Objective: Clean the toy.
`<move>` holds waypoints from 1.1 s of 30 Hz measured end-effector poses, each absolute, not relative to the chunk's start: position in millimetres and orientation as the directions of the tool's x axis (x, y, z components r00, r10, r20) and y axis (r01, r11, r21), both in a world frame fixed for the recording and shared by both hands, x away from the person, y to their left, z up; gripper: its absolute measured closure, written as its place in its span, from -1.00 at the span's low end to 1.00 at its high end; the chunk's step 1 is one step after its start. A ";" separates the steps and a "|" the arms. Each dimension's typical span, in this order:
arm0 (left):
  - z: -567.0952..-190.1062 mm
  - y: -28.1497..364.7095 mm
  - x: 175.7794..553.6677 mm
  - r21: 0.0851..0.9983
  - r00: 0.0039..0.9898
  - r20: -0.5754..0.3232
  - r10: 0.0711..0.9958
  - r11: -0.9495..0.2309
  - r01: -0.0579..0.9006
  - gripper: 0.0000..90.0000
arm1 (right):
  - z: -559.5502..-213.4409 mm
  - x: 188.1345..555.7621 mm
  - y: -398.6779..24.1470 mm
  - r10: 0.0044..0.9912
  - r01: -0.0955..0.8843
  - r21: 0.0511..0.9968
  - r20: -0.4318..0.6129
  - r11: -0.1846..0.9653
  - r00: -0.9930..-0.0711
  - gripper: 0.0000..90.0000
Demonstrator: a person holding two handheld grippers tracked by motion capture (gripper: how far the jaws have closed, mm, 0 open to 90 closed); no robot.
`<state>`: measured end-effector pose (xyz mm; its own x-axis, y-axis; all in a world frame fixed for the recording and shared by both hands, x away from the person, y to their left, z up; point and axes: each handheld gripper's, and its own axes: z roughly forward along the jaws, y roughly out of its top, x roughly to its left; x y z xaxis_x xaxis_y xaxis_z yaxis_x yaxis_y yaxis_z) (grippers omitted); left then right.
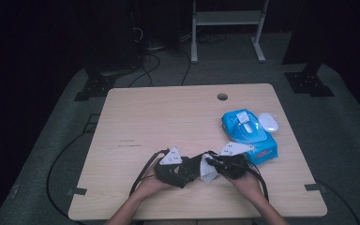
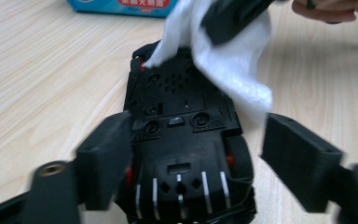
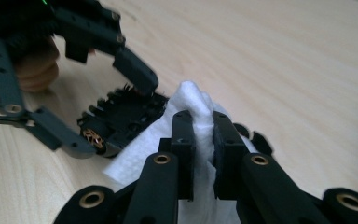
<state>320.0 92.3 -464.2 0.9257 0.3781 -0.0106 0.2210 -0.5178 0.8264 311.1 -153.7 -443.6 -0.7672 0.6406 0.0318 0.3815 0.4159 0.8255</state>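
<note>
A black toy car (image 2: 182, 107) lies upside down on the wooden table (image 1: 168, 117), with its underside and wheels showing. My left gripper (image 2: 196, 135) stands open around it: one jaw is close against the car's side and the other is clearly apart from it. My right gripper (image 3: 204, 119) is shut on a folded white wipe (image 3: 193, 95). It holds the wipe (image 2: 233, 60) against the far end of the car (image 3: 121, 116). In the high view both grippers, the left (image 1: 187, 171) and the right (image 1: 213, 164), meet near the table's front edge.
A blue pack of wet wipes (image 1: 251, 136) lies just behind my right gripper, and a white oval object (image 1: 268, 122) sits beside it. A round cable hole (image 1: 222, 97) is near the table's far edge. Black cables trail from both grippers toward the front edge.
</note>
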 end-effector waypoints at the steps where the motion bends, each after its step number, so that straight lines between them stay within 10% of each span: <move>1: -462.7 93.6 318.8 0.823 0.925 -0.004 0.379 -0.525 0.219 -0.59 | -447.1 311.5 -151.9 0.637 0.392 0.817 0.040 0.422 -0.769 0.79; 13: -471.5 95.4 314.8 0.751 0.903 0.035 0.428 -0.608 0.258 -0.79 | -460.3 308.9 -154.6 0.646 0.444 0.804 0.100 0.395 -0.756 0.78; 18: -475.2 93.1 315.5 0.739 0.918 0.048 0.393 -0.633 0.232 -0.48 | -461.0 309.7 -154.2 0.649 0.458 0.803 0.121 0.380 -0.751 0.79; 33: -474.1 95.9 321.0 0.748 0.925 0.038 0.378 -0.624 0.224 -0.46 | -456.1 314.0 -122.7 0.614 0.383 0.820 0.049 0.426 -0.787 0.79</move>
<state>321.0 95.9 -474.1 0.9252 0.3777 0.0376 0.2245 -0.6244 0.7482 314.0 -122.7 -456.1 -0.7875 0.6144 0.0490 0.3832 0.4259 0.8196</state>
